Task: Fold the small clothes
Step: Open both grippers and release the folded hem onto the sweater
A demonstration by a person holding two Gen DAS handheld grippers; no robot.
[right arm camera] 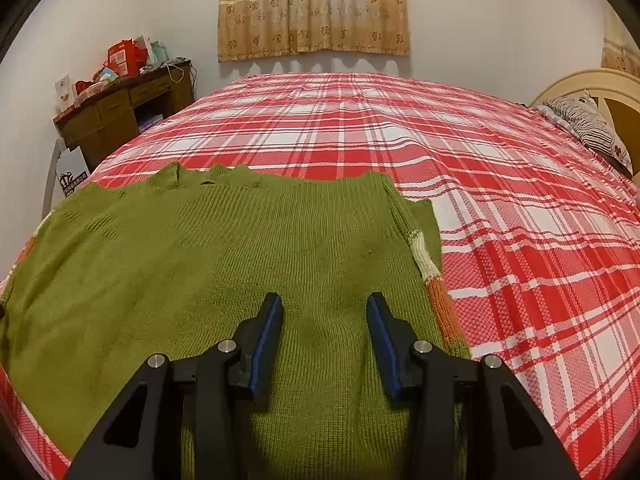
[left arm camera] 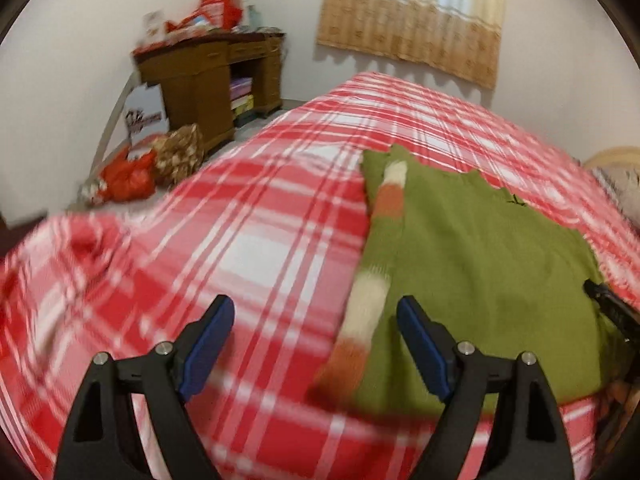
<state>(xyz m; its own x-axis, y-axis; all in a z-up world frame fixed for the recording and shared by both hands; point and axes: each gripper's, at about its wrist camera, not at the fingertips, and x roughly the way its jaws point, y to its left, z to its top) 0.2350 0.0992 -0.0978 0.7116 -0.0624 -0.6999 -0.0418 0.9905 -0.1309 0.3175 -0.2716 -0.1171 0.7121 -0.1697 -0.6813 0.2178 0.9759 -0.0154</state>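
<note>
A green knit sweater (left arm camera: 480, 248) lies flat on the red plaid bedspread (left arm camera: 248, 248). Its striped sleeve (left arm camera: 384, 216), in white and orange bands, is folded along the sweater's left edge. My left gripper (left arm camera: 316, 312) is open wide above that edge, with nothing between its blue pads, and the picture is blurred by motion. In the right wrist view the sweater (right arm camera: 224, 248) fills the near bed, with the other striped sleeve (right arm camera: 428, 260) tucked along its right side. My right gripper (right arm camera: 325, 308) hovers over the sweater's lower middle, jaws partly apart, pinching no cloth. One of its fingers (left arm camera: 608, 304) shows at the sweater's right edge.
A brown desk (right arm camera: 120, 112) piled with red bags and boxes stands against the left wall. Red and patterned bags (left arm camera: 152, 168) lie on the floor beside the bed. A curtain (right arm camera: 312, 8) hangs on the far wall. A pillow (right arm camera: 588, 124) and headboard (right arm camera: 580, 84) are at the right.
</note>
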